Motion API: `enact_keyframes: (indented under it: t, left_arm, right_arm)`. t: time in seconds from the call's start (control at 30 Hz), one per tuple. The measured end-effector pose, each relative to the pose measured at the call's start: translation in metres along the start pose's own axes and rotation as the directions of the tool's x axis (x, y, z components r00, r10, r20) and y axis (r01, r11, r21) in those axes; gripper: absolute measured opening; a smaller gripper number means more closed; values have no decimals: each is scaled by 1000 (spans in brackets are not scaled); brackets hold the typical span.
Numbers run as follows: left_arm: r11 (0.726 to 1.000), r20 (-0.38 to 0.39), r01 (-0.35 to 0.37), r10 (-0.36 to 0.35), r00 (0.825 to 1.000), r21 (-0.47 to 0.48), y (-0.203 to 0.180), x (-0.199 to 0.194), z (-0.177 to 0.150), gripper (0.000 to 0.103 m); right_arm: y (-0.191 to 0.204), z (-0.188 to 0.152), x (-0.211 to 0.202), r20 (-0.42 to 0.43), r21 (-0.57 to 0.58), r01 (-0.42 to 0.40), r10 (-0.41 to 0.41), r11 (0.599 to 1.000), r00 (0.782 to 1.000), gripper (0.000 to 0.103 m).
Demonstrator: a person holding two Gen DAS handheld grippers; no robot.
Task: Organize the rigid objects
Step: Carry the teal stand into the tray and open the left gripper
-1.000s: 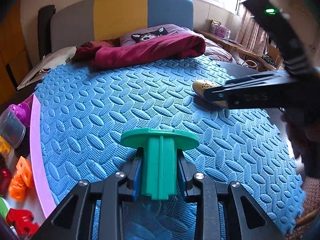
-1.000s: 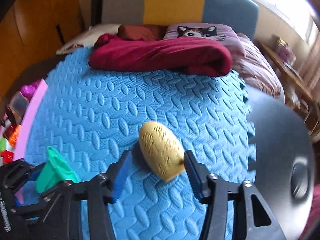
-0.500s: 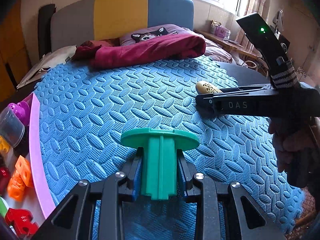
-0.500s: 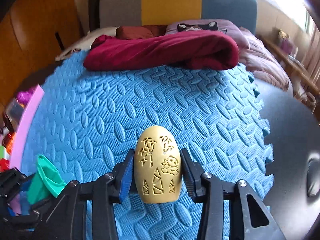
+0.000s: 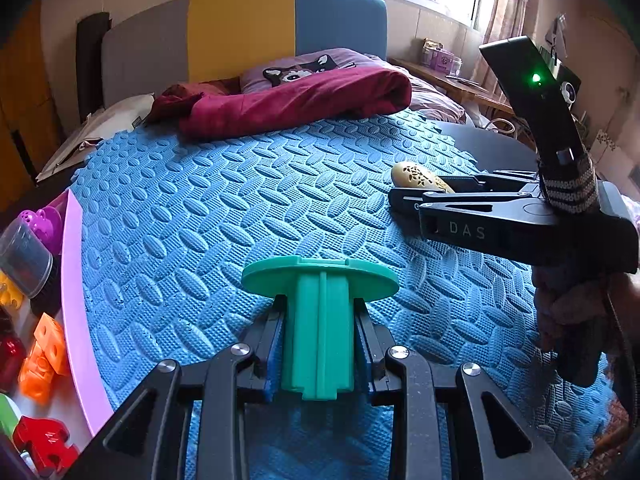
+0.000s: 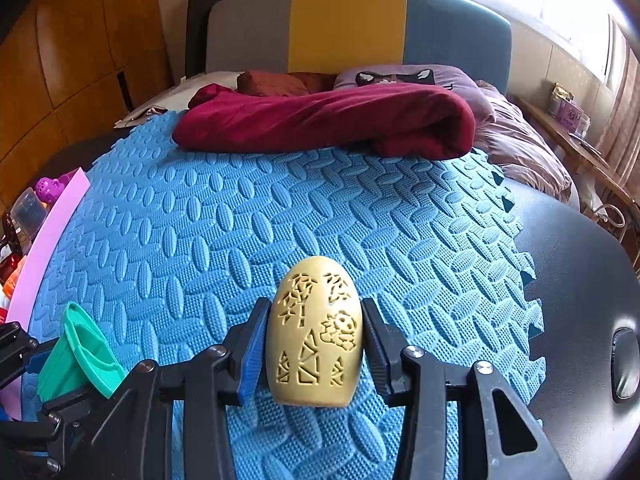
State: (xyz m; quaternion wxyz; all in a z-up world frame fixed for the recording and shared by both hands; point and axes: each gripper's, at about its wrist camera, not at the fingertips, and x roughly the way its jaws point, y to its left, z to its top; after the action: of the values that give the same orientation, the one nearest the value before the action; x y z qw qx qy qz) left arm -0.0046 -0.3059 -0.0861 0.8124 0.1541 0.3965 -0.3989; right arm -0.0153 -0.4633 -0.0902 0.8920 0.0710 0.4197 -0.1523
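Grip confirmed both sides: left gripper (image 5: 318, 354) clamps green flanged piece (image 5: 318, 320), right gripper (image 6: 314, 354) clamps yellow carved egg (image 6: 316, 332), both over blue foam mat (image 5: 200, 220). Carved cutouts readable only in right view; toy blocks (image 5: 40, 360) clearest in left.

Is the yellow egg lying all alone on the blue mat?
No, the right tool grips the yellow egg between its fingers, above the blue mat.
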Motion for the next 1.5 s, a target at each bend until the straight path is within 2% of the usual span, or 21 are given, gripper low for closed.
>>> enact_keyframes:
  t: [0.43,0.77,0.97,1.1,1.3,1.5]
  left_arm:
    - [999,28,12,-11,1000,-35,8,-16,-3,30]
    - [996,82,74,-70,994,-45,15,-70,-8,30]
    - [988,111,86,-72,991,-128,49,-110,-16,30]
    - [979,125,42,-17,992,-201,87,-136,-31,30]
    - [956,71,-31,54,996,-293,133,-154,-73,30]
    - [942,35,-27,41,999,-335,147,-158,-104,30]
  right_arm:
    - [-5,0,4,-1,16,-18,18,1000,1000,45]
    - [-4,0,4,1,14,-16,16,1000,1000,45]
    - [-4,0,4,1,14,-16,16,1000,1000,45]
    - [-4,0,5,1,14,-16,16,1000,1000,45]
    - [-3,0,4,2,12,-12,12,1000,1000,45]
    - [-3,0,3,2,11,-11,11,1000,1000,45]
